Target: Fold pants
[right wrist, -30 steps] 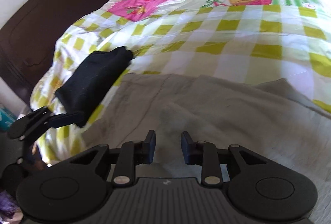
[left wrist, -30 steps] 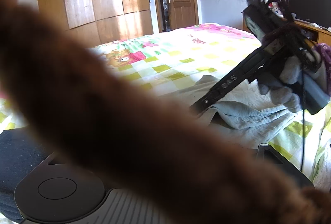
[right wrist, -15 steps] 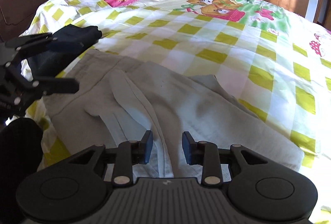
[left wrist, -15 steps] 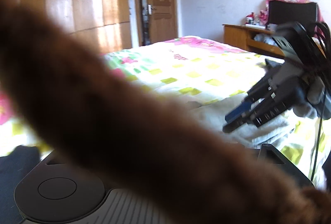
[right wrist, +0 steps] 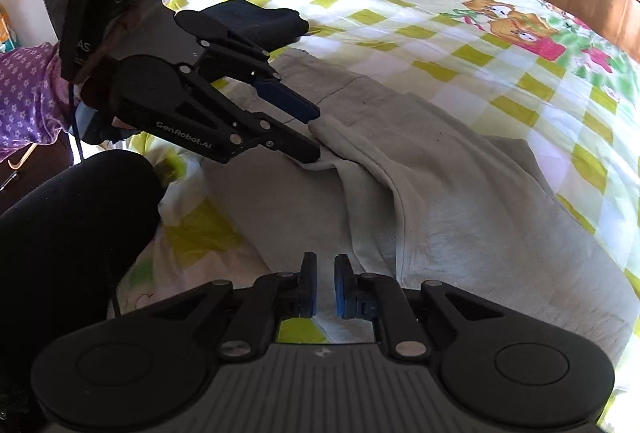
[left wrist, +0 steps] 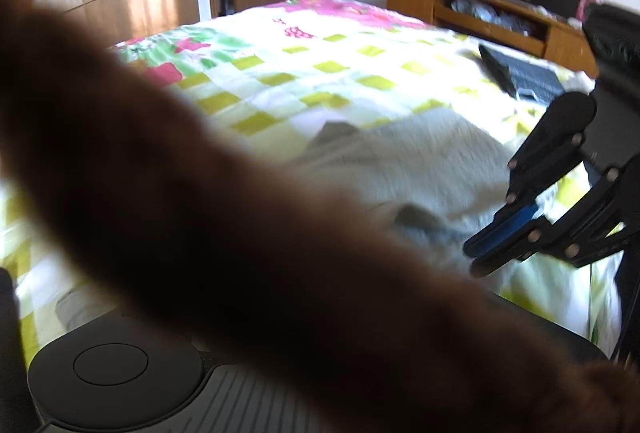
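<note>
Light grey pants lie spread on the checked bedspread, with one layer folded over along the middle. In the right wrist view my left gripper reaches in from the left. Its jaws are closing with a gap still between them, and the pants' folded edge lies at the tips. My right gripper hovers low over the near edge of the pants. Its jaws are closing to a narrow gap, and I see no cloth pinched. In the left wrist view a brown furry blur hides my left fingers. The right gripper shows over the pants.
A folded black cloth lies on the bed behind my left gripper. A dark flat object rests at the bed's far side, before a wooden cabinet. A person's dark leg and purple sleeve are at the left.
My left gripper has come in from the left edge to the pants' fold, and its jaws have narrowed. The right gripper's jaws have also narrowed, and its view has swung toward the pants' near edge.
</note>
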Action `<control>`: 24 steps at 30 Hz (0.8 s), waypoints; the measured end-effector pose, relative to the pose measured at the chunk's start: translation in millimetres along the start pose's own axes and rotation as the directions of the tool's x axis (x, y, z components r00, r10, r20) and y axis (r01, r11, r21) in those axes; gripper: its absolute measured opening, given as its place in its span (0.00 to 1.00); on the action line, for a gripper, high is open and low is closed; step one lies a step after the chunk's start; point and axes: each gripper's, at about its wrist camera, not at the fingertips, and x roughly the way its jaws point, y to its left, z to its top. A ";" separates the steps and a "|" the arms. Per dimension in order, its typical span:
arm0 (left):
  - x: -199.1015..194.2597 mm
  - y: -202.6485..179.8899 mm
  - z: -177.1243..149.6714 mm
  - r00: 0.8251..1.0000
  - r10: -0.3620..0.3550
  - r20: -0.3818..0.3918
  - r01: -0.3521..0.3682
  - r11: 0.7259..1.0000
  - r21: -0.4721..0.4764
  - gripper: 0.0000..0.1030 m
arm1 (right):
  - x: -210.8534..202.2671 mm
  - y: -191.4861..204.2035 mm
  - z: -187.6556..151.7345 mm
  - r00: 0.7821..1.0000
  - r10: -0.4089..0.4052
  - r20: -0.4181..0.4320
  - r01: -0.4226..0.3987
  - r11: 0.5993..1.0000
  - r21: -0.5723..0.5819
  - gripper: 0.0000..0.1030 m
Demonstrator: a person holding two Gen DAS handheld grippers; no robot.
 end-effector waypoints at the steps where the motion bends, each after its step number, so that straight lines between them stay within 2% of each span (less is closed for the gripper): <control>1: -3.7 0.3 -4.4 1.000 0.008 -0.006 -0.008 1.000 0.000 0.33 | -1.6 -3.7 2.5 0.999 -0.022 0.023 0.021 1.000 0.012 0.26; 4: -13.3 9.9 -9.3 0.999 0.043 0.009 -0.043 0.999 -0.026 0.35 | -0.8 -19.3 12.2 0.994 -0.083 0.064 0.080 0.995 0.058 0.28; 6: -17.7 18.4 -7.3 0.998 0.057 0.026 -0.055 0.997 -0.058 0.36 | 6.0 -20.8 17.2 0.991 -0.126 0.050 0.125 0.992 0.022 0.36; 8: -21.4 24.1 -4.1 0.997 0.065 0.045 -0.062 0.995 -0.078 0.38 | 13.2 -16.4 18.2 0.992 -0.124 0.028 0.125 0.991 -0.037 0.41; 10: -24.8 24.9 -2.7 0.995 0.077 0.064 -0.072 0.995 -0.074 0.41 | 19.8 -10.5 16.9 0.990 -0.140 0.031 0.142 0.987 -0.076 0.42; 12: -25.3 25.5 -2.3 0.994 0.081 0.077 -0.074 0.994 -0.085 0.49 | 27.2 -5.6 17.1 0.985 -0.168 0.030 0.170 0.981 -0.091 0.42; 14: -20.4 24.4 -0.8 0.993 0.080 0.086 -0.073 0.994 -0.081 0.49 | 34.0 -2.8 19.3 0.981 -0.194 0.028 0.196 0.977 -0.087 0.42; 16: -13.7 17.9 1.2 0.992 0.092 0.085 -0.090 0.995 -0.031 0.49 | 39.5 -1.4 22.3 0.975 -0.223 0.017 0.223 0.971 -0.086 0.41; 18: -8.4 10.0 2.3 0.993 0.091 0.078 -0.094 0.995 0.032 0.49 | 39.1 -0.7 25.2 0.971 -0.237 0.012 0.238 0.968 -0.077 0.19; 21: -10.6 0.5 0.5 0.995 0.067 0.075 -0.074 0.992 0.103 0.48 | 24.1 4.8 26.7 0.973 -0.224 0.044 0.227 0.972 -0.053 0.19; 24: -19.7 -5.3 -3.5 0.995 0.045 0.091 -0.056 0.990 0.128 0.49 | 21.6 18.1 23.3 0.979 -0.199 0.050 0.204 0.974 -0.096 0.19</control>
